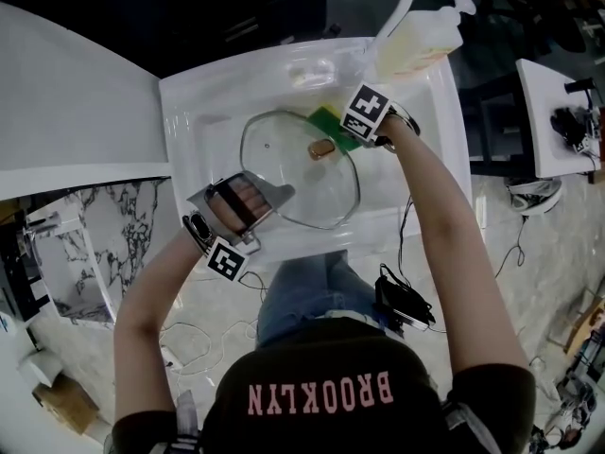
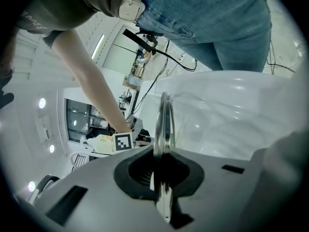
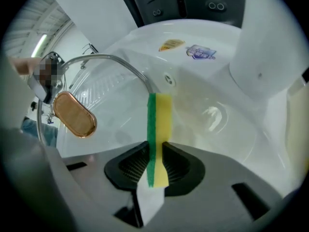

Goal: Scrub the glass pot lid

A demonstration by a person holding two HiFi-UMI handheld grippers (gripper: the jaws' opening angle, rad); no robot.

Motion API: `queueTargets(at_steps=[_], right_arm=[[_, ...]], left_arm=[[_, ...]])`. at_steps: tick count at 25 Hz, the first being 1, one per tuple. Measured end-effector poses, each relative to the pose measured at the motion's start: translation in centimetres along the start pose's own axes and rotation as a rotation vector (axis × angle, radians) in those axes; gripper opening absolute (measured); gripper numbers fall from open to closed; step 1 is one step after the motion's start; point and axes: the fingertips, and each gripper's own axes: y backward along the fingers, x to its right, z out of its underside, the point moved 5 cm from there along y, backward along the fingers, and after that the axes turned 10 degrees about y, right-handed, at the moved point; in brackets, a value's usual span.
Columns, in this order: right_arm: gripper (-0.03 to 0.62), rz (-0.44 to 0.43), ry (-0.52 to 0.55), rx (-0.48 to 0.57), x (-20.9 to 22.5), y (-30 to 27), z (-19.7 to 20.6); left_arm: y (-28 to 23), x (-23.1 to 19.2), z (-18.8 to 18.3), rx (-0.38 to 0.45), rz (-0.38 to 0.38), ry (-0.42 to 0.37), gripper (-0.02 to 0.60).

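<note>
Head view: glass pot lid (image 1: 301, 168) lies over the basin of the white sink (image 1: 189, 112), w/ a copper-coloured knob (image 1: 321, 148) near its centre. Left gripper (image 1: 272, 195) grips the lid's rim at approx 8 o'clock. Right gripper (image 1: 348, 129) is at the lid's 1 o'clock w/ a green-and-yellow sponge (image 1: 328, 118) against the rim there. Soap bottle (image 1: 421, 41) stands at the sink's 1 o'clock corner.

Left gripper view: jaws are clamped on the lid's metal rim (image 2: 164, 124), seen edge-on and running up toward 12 o'clock. Sink wall is at 3 o'clock.

Right gripper view: jaws are pressed onto the sponge (image 3: 158, 129), green side at 9 o'clock, yellow at 3. Its far end meets the lid's rim. Knob (image 3: 75, 115) shows at 9 o'clock.
</note>
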Motion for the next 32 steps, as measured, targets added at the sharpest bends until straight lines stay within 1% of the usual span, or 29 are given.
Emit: queueTargets(at_steps=[3,4,7,9,14,18,21,27,30,32], right_arm=[[0.077,0.067,-0.031,-0.030,0.3,0.2,1.3],[0.077,0.086,-0.059,-0.019,0.5,0.5,1.7],[0.077,0.109,-0.178,0.094,0.8,2.4,2.2],[0.077,0.121,-0.222,0.158,0.5,3.9,2.5],[0.078,0.190,-0.254,0.251,-1.2,6.8,3.2],[0.078,0.240,-0.291,0.371,-3.1,9.2,3.5],[0.078,0.279,-0.307,0.445,-4.4,11.2,4.2],[0.080,0.385,-0.357,0.623,-7.0,15.5,5.3],[0.080,0.445,-0.412,0.721,-8.4,17.8,6.2],[0.080,0.493,-0.445,0.768,-9.2,19.2,6.9]], left_arm=[[-0.1,0.0,0.1,-0.003,0.004,0.008,0.015],[-0.2,0.0,0.1,-0.005,0.008,0.012,0.015],[-0.3,-0.1,0.2,-0.014,0.021,0.012,0.015],[-0.4,-0.2,0.4,-0.022,0.027,0.016,0.015],[-0.7,0.2,0.2,-0.040,0.043,0.053,0.015],[-0.9,-0.1,0.1,-0.062,0.048,0.070,0.016],[-1.2,-0.1,-0.1,-0.079,0.053,0.099,0.017],[-2.0,-0.1,-0.5,-0.113,0.075,0.129,0.017],[-2.1,0.0,-0.7,-0.125,0.112,0.144,0.017],[-2.2,0.2,-0.9,-0.131,0.166,0.164,0.017]])
